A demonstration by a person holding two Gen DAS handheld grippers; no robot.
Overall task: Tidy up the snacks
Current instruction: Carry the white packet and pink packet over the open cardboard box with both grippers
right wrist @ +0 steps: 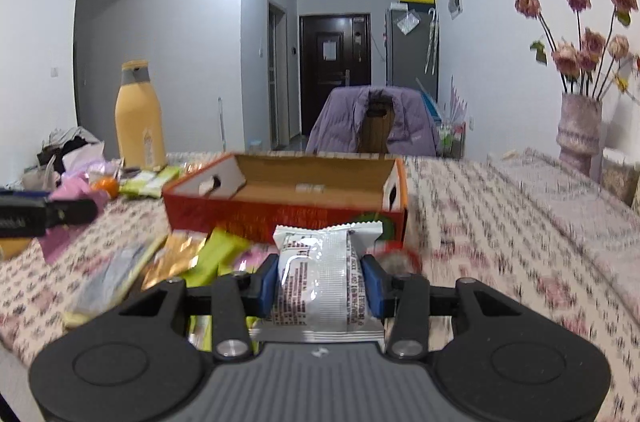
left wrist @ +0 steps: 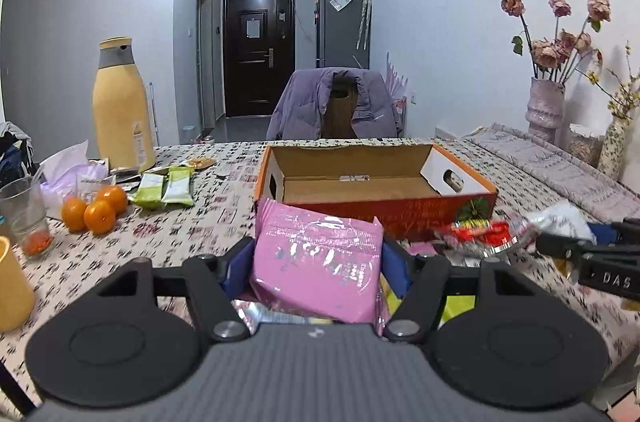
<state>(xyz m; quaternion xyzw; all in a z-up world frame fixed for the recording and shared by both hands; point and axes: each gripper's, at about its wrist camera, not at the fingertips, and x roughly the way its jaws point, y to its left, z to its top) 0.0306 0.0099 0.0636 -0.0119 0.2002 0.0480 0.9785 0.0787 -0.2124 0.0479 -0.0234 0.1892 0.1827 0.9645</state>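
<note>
Left gripper (left wrist: 318, 264) clamped on a pink packet (left wrist: 320, 262), blue pads pressed to its two sides. Packet raised off the table, long axis running away from the camera, far end tipped up toward the open cardboard box (left wrist: 376, 190) just beyond. Right gripper (right wrist: 320, 280) squeezed tight on a white packet (right wrist: 324, 282), likewise lengthwise between the pads, crimped far edge aimed at the box's red near wall. More packets loose on the table near the left of the right gripper: green, gold, pale. Two green packets (left wrist: 168, 188) far left, beside three oranges (left wrist: 96, 208) and a tall yellow bottle (left wrist: 122, 110). Patterned tablecloth (left wrist: 200, 222) over the whole table; vase of dried roses (left wrist: 546, 106) at far right. Behind, a chair draped with a purple jacket (left wrist: 320, 106), a hallway, a dark door (left wrist: 258, 54).
</note>
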